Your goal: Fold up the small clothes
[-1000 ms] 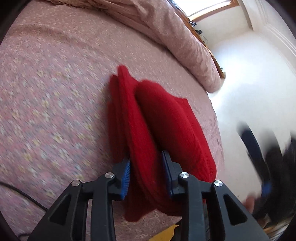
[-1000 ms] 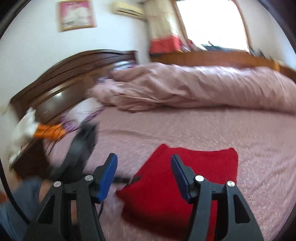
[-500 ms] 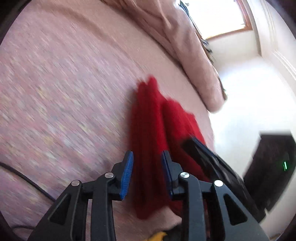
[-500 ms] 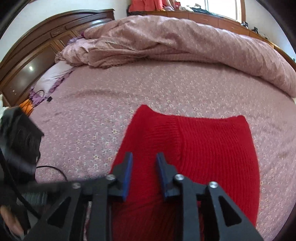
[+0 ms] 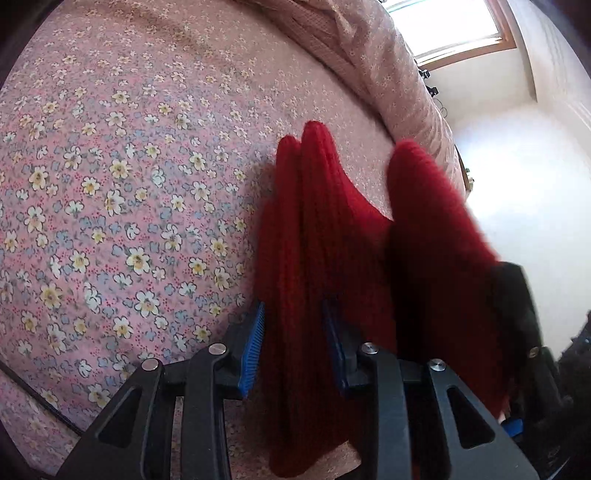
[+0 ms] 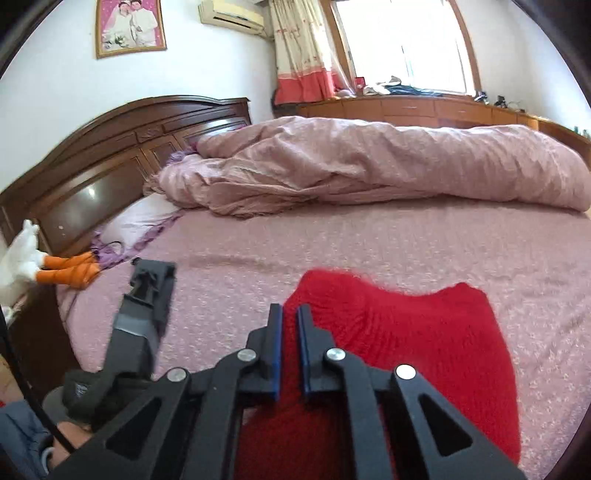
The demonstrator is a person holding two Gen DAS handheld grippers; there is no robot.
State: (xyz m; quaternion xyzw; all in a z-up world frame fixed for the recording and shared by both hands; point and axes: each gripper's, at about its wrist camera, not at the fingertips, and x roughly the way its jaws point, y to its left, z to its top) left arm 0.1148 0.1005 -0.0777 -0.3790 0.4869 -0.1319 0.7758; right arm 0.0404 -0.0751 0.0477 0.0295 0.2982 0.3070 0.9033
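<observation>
From the left wrist, the flowered bedsheet (image 5: 122, 206) spreads wide and bare to the left, with open room there; a rolled pink duvet (image 5: 373, 62) runs along the far side, and past the bed's right edge lies a bright floor below a window (image 5: 454, 26). A dark cable (image 5: 40, 402) crosses the lower left corner. The left tongs (image 5: 295, 343) are clamped on a bunched fold of the red sweater (image 5: 332, 236), their blue pads (image 5: 253, 343) pressing it from both sides. The knit stands up in ridges ahead of the tongs and hangs below them. To the right a second hump of the sweater rises, with a black part of the other tool beside it.

From the right wrist, the sweater (image 6: 424, 332) lies spread on the sheet near the bed's front edge, with bare sheet all around and the duvet (image 6: 369, 162) well beyond it. A dark wooden headboard (image 6: 122, 147) closes the left end; a pillow (image 6: 140, 221) and a white-and-orange plush toy (image 6: 48, 269) lie near it. The left tool shows at the lower left. The right tongs (image 6: 290, 328) have just been closing and now stand clenched to a thin slit, over the sweater's near left edge; whether any knit is caught between them I cannot tell.
</observation>
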